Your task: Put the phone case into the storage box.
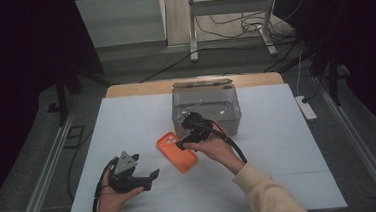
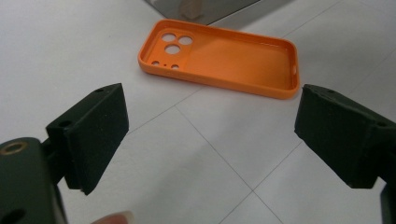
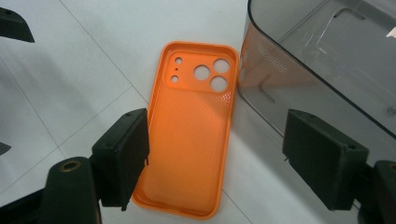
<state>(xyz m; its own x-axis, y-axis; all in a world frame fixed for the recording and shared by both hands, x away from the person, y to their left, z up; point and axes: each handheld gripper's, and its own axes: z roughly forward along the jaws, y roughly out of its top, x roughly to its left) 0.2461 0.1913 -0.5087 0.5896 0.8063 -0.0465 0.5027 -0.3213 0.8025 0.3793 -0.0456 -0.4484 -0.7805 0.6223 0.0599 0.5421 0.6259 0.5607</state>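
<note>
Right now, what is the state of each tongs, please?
Left tongs: open, holding nothing, pointed toward the orange phone case.
Right tongs: open, holding nothing, above the same case, beside the clear box.

The left gripper is black, with a grey three-cornered plate on top that has small holes in it, and a black cable looping off its near left side. The right gripper is black too, trailing a thick black cable along the forearm. Each has two blocky black pads with a faintly speckled face and small screw holes, and a brass-ringed hole in the body. The right arm wears a cream sleeve.
</note>
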